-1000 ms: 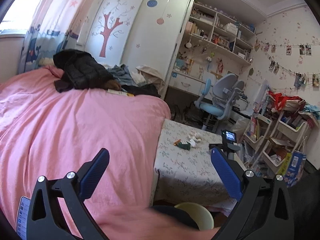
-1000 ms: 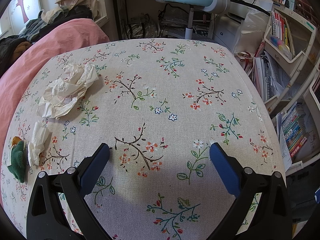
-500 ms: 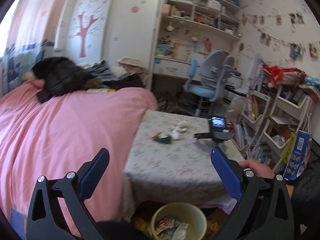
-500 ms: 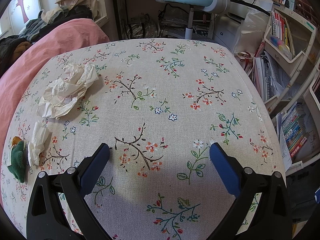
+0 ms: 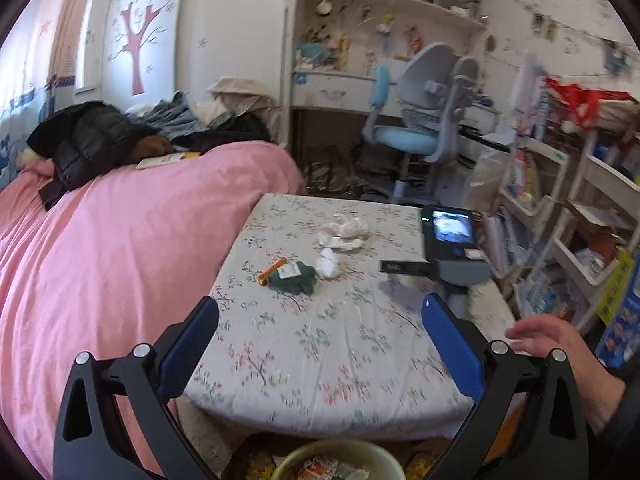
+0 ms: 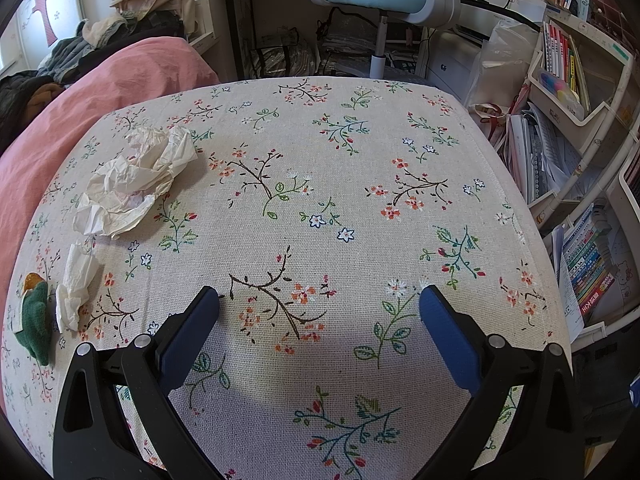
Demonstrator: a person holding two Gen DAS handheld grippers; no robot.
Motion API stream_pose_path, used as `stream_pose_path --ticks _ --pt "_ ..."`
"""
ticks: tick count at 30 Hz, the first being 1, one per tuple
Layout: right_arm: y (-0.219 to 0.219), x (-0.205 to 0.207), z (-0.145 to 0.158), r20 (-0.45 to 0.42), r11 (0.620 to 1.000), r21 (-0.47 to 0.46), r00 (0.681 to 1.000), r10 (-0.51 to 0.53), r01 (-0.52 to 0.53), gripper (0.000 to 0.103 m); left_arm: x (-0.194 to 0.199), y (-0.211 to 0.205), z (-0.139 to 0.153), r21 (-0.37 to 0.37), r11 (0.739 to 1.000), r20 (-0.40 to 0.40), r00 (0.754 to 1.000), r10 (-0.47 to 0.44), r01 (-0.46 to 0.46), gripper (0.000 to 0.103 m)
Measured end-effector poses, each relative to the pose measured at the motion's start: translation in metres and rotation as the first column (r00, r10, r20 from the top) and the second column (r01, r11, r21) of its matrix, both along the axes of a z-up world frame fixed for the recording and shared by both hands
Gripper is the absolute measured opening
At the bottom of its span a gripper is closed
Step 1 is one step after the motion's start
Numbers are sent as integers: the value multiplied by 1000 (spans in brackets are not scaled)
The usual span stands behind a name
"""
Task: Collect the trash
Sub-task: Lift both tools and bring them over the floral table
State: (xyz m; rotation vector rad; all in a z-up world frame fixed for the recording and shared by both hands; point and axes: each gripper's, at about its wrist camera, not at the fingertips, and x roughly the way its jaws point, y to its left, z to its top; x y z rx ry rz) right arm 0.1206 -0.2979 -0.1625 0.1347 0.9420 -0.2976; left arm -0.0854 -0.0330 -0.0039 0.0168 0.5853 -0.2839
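Observation:
Crumpled white paper [image 6: 134, 176] lies on the left of the flower-print table [image 6: 320, 208], with a small tissue wad [image 6: 76, 286] and a green wrapper [image 6: 36, 320] nearer the left edge. In the left wrist view the same paper [image 5: 344, 230], tissue [image 5: 328, 264] and green wrapper [image 5: 294, 278] sit mid-table. A cream trash bin [image 5: 338, 462] holding wrappers stands below the table's near edge. My left gripper [image 5: 320, 328] hangs open in front of the table. My right gripper [image 6: 318, 308] rests open over the table's near part, empty; from the left wrist it shows as a grey unit with a lit screen [image 5: 450, 240].
A pink bed [image 5: 100, 248] with piled clothes borders the table's left side. A blue desk chair [image 5: 416, 128] stands behind it. White shelves [image 6: 580, 128] packed with books crowd the right. A person's hand [image 5: 548, 336] is at the table's right corner.
The left gripper's view has swung right and down from the bed to the table; the bin's contents and a hand now show. The right gripper has stayed still.

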Motion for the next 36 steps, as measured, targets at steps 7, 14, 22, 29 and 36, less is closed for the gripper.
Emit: stream_pose_path --ticks 7,14,22,29,36 --pt "-1 0 0 0 1000 0 1000 0 0 96 26 -11 -12 31 999 -22 999 36 -36 97" --pt "-1 0 0 0 1000 0 1000 0 0 96 34 0 -23 35 997 -79 995 65 -62 97" --pt "0 -1 0 0 1000 -1 1000 -5 5 96 35 -1 -25 70 995 -78 994 75 -70 97" --pt "4 -16 4 -81 994 25 990 112 -110 96 39 -4 -30 89 994 -86 993 76 -68 97" --pt "16 -42 39 48 971 74 973 225 -228 96 55 10 -30 67 996 -118 991 59 -52 97"
